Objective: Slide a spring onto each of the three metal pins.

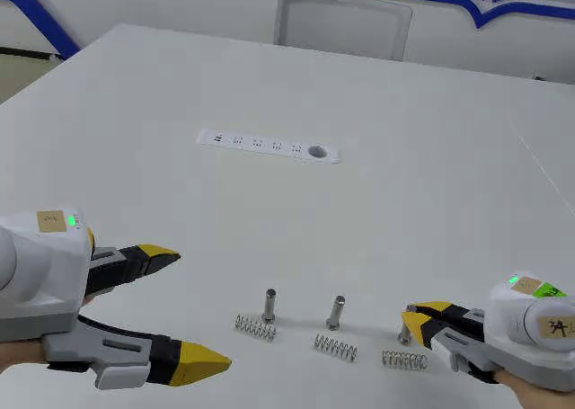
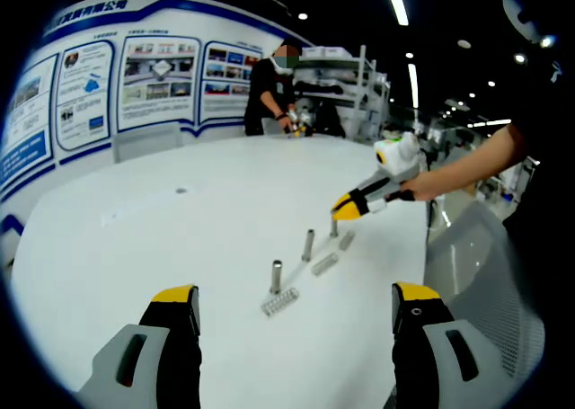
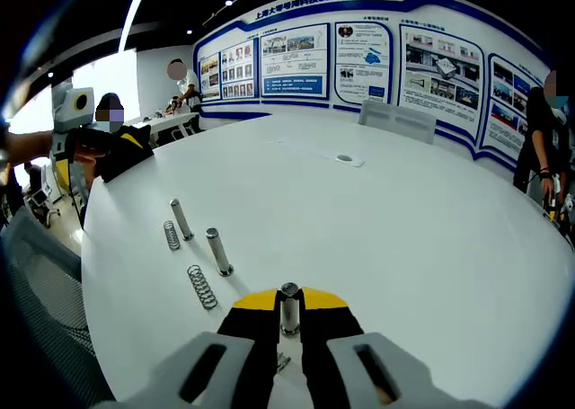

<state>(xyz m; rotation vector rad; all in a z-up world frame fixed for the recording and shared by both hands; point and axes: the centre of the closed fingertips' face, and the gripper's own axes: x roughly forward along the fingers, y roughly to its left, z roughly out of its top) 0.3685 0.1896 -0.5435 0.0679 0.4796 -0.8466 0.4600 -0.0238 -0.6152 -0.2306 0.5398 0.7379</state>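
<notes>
My right gripper (image 3: 288,303) is closed on the short upright metal pin (image 3: 289,317) at the row's right end. Its small coiled wire spring (image 1: 404,360) lies flat just beside the pin's foot, axis crosswise; my left gripper (image 1: 199,310), jaws apart, hangs well left.

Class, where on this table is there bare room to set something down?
Bare: the table between power strip and pins, or beyond it. Crowded: the near edge, with pins, springs, left gripper, and right gripper shut on one pin.
</notes>
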